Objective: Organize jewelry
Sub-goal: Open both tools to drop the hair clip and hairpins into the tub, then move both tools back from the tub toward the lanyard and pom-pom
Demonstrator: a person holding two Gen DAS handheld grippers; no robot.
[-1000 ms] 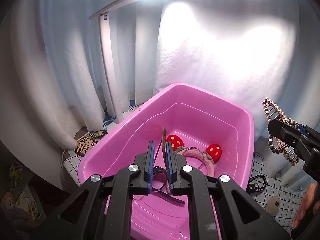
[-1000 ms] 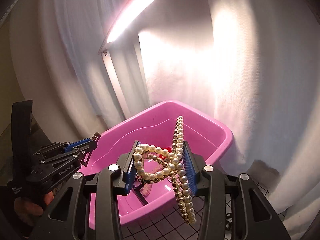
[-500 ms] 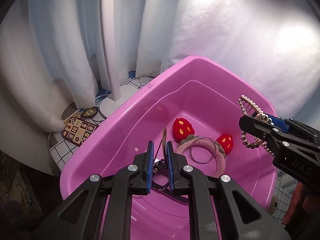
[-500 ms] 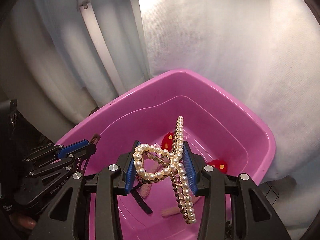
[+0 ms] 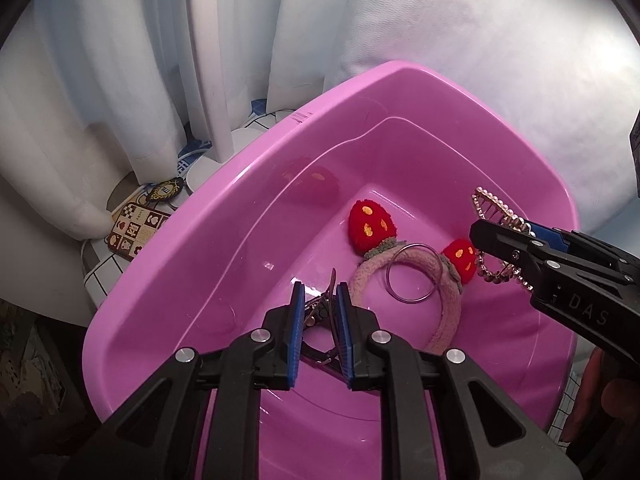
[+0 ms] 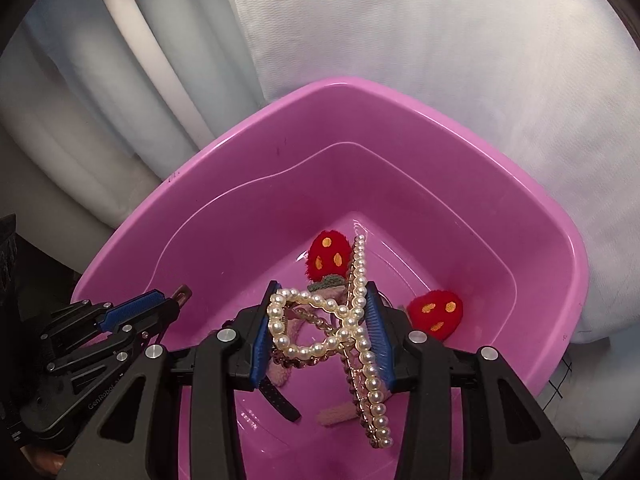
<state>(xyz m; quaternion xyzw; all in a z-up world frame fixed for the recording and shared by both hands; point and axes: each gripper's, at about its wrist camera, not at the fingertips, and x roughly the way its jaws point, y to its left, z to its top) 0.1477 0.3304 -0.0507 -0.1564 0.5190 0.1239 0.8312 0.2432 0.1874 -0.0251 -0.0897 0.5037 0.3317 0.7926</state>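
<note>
A pink plastic tub [image 5: 224, 216] [image 6: 248, 152] holds a fuzzy pink headband with two red strawberry ears [image 5: 370, 226] [image 6: 328, 256] and a metal ring [image 5: 414, 272]. My left gripper [image 5: 320, 292] is shut on a small dark metal clip [image 5: 320, 308], low inside the tub. My right gripper [image 6: 322, 312] is shut on a pearl hair claw clip [image 6: 360, 320] and holds it above the tub's inside; it also shows in the left wrist view [image 5: 492, 236]. A dark strap [image 6: 280, 396] lies on the tub floor.
White curtains and a white lamp post [image 5: 210, 60] stand behind the tub. A patterned card [image 5: 136, 230] and a dark badge [image 5: 164, 190] lie on the checked cloth left of the tub.
Both grippers have moved forward and down over the tub. The left one with its clip is now low inside it; the right one with the pearl clip hangs over the headband.
</note>
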